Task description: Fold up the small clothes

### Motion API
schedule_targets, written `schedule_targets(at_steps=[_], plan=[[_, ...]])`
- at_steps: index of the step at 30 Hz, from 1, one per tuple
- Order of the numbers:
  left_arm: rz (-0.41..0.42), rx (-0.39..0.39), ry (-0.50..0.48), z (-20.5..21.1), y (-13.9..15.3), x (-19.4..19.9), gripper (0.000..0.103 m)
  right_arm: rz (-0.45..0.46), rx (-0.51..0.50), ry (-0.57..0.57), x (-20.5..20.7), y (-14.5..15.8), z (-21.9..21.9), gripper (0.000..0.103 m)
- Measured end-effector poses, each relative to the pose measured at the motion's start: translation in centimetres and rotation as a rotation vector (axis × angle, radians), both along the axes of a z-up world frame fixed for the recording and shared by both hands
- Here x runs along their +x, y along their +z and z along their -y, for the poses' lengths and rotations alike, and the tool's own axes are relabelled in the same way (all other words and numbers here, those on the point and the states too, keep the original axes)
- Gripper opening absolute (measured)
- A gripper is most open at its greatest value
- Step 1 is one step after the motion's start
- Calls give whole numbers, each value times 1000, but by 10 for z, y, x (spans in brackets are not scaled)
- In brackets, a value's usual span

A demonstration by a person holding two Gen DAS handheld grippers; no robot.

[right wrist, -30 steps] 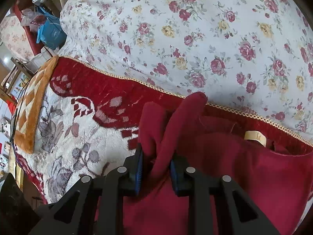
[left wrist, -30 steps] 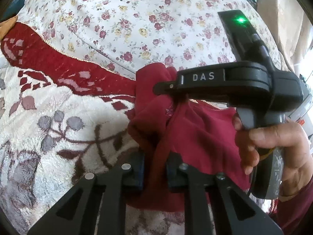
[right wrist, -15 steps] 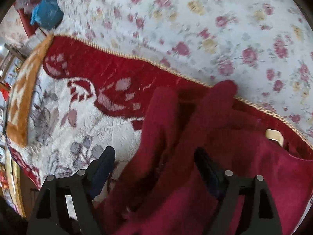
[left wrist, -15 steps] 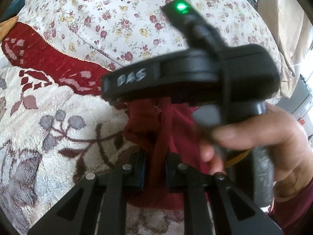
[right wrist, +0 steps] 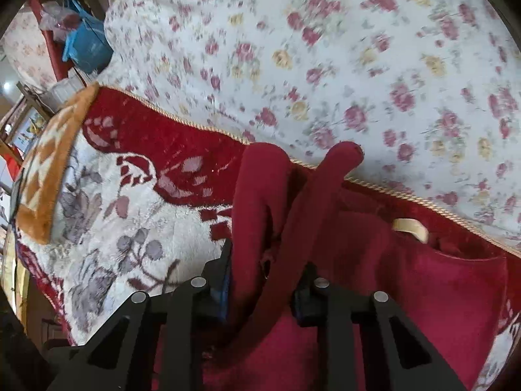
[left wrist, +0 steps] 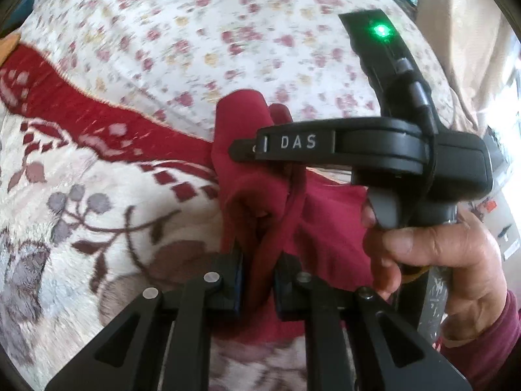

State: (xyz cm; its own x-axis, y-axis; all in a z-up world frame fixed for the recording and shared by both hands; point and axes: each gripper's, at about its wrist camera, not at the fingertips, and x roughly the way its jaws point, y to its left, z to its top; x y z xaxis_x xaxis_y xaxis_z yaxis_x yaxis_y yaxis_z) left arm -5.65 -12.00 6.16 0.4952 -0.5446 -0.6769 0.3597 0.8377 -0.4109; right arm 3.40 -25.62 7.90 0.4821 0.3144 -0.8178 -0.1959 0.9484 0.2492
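The small dark-red knit garment point(right wrist: 390, 293) lay bunched on the plush cream blanket with grey flowers and a red border point(right wrist: 107, 228), its cream neck label point(right wrist: 411, 228) showing at three o'clock in the right wrist view. A ridge of the cloth stood up at the centre, twelve o'clock from the right gripper point(right wrist: 263, 290), and there it was: the jaws were closed on that ridge, fabric pinched between the pads. Over on the other side, the left gripper point(left wrist: 257, 286) had its jaws shut on a narrow fold of the same garment point(left wrist: 325, 224), near the blanket's red band. In the left wrist view the right gripper's black body, marked DAS, crossed at two o'clock, the person's right hand point(left wrist: 456, 260) on its handle. Beyond, at twelve o'clock, spread the white rose-print bedsheet point(right wrist: 358, 65), blurred. By the look of it, the fold was early: both grips were set, but the garment was crumpled, no flat crease laid, smoothing and folding all left to do.
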Motion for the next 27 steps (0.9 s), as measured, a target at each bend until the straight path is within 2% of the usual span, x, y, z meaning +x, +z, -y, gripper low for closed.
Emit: schedule_targets(at_steps=[2, 5, 9, 12, 15, 20, 22, 24, 26, 27], plan=[[28, 32, -20, 14, 11, -8, 13, 23, 16, -2, -10, 14, 16, 29], [34, 38, -62, 43, 29, -17, 13, 60, 23, -30, -27, 33, 46, 29], [59, 76, -136, 92, 46, -30, 13, 72, 33, -91, -46, 43, 99, 28], [64, 92, -193, 133, 46, -40, 13, 64, 37, -144, -59, 37, 140, 26], [44, 107, -248, 172, 33, -44, 13, 44, 41, -192, -70, 25, 178, 24], [12, 157, -313, 222, 5, -56, 15, -12, 55, -276, -77, -13, 227, 23], [-25, 166, -340, 229, -3, -60, 24, -53, 72, -307, -72, -36, 238, 23], [-49, 151, -368, 225, -2, -63, 49, -90, 90, -329, -69, -56, 243, 24], [-25, 138, -387, 209, 5, -67, 55, -81, 130, -364, -73, -64, 251, 29], [1, 154, -381, 200, 10, -69, 61, -78, 155, -383, -77, -62, 255, 34]])
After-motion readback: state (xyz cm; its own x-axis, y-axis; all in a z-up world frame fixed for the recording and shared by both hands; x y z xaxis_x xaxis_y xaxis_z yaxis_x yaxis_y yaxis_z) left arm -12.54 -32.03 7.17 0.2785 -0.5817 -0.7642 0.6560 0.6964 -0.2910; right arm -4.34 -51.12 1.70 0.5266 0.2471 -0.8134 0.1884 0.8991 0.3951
